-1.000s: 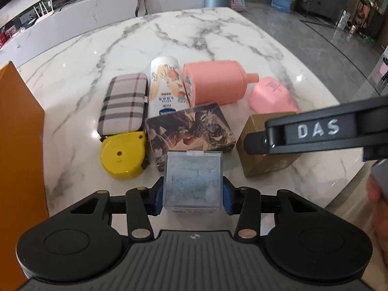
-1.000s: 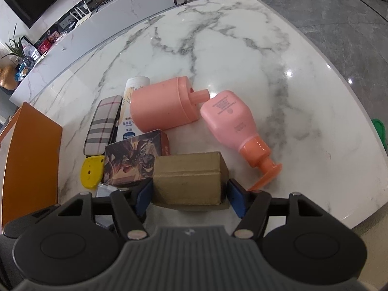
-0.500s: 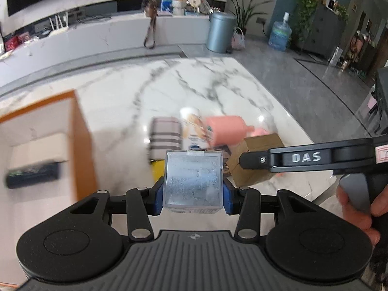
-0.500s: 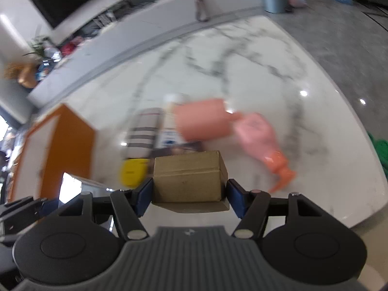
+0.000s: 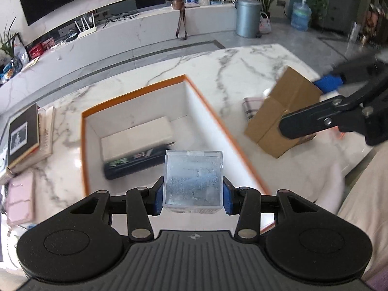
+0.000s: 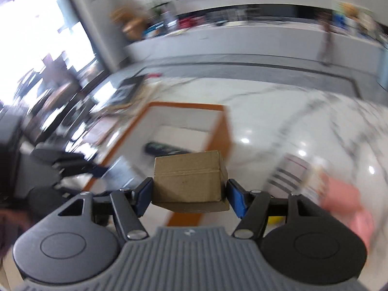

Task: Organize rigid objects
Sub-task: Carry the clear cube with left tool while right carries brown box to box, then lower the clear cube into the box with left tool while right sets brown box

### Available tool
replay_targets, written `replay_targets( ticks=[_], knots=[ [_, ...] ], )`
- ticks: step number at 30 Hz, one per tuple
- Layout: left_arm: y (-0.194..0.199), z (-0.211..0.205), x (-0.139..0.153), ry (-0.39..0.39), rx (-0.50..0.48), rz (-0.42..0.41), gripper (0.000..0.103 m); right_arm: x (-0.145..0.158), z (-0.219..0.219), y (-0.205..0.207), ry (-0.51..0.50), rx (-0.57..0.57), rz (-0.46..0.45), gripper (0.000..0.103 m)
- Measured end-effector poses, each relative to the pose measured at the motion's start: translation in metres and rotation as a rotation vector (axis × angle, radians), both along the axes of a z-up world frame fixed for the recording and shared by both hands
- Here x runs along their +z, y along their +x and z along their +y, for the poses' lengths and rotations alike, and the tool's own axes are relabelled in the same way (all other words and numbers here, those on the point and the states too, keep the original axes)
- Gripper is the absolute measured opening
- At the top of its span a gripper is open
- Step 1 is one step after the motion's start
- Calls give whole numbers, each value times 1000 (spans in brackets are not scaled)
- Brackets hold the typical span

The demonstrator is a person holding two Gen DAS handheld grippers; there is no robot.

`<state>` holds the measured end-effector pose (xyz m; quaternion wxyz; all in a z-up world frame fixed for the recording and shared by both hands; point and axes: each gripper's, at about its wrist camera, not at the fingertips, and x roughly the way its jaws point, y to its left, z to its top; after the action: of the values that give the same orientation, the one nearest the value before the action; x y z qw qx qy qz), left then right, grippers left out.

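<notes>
A white marble worktop (image 5: 218,68) with grey veins stands in a living room with a long wall counter. The left tongs (image 5: 193,195) clench a clear plastic box (image 5: 193,181) above an open orange-rimmed box (image 5: 135,89). The right tongs (image 6: 189,194) clench a brown carton (image 6: 188,181) beside it. No writing is legible.

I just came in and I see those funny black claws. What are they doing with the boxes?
A person is tidying up with a grabber in each hand. The left gripper is shut on a clear plastic box, held over the orange-rimmed box, which already holds a white box and a dark case. The right gripper is shut on a brown cardboard box, held in the air near the orange-rimmed box. Neither is put away yet.
</notes>
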<state>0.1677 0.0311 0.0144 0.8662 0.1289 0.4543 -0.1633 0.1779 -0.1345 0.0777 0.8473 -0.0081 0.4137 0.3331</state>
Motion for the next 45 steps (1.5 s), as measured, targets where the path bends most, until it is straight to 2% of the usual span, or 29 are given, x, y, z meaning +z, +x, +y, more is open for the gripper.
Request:
replay_targets(
  ticks=[5, 12, 17, 21, 24, 29, 32, 36, 38, 40, 43, 45],
  knots=[
    [9, 16, -16, 117, -118, -24, 52, -7, 72, 14, -178, 206, -58, 65],
    [30, 39, -49, 194, -332, 10, 52, -56, 131, 35, -473, 467, -93, 65],
    [45, 44, -73, 247, -469, 42, 52, -92, 163, 51, -646, 642, -51, 65],
    [52, 41, -92, 287, -568, 74, 52, -120, 176, 62, -747, 722, -17, 65],
    [58, 43, -103, 307, -618, 80, 52, -133, 183, 72, -753, 752, -7, 65],
    [65, 46, -116, 344, -701, 96, 52, -141, 190, 85, -691, 789, -35, 65],
    [71, 48, -121, 367, -722, 103, 52, -144, 191, 94, -649, 794, -31, 64],
    [75, 51, -128, 393, -740, 109, 52, -152, 197, 94, -641, 798, -32, 61],
    [73, 50, -130, 401, -754, 91, 56, -154, 197, 93, -645, 803, -50, 63],
    [72, 49, -130, 408, -759, 81, 62, -154, 196, 95, -641, 799, -43, 68],
    [69, 50, -130, 429, -761, 66, 64, -152, 191, 96, -659, 787, -39, 72],
    [66, 52, -132, 473, -750, 44, 65, -152, 186, 97, -678, 770, -19, 73]
  ],
)
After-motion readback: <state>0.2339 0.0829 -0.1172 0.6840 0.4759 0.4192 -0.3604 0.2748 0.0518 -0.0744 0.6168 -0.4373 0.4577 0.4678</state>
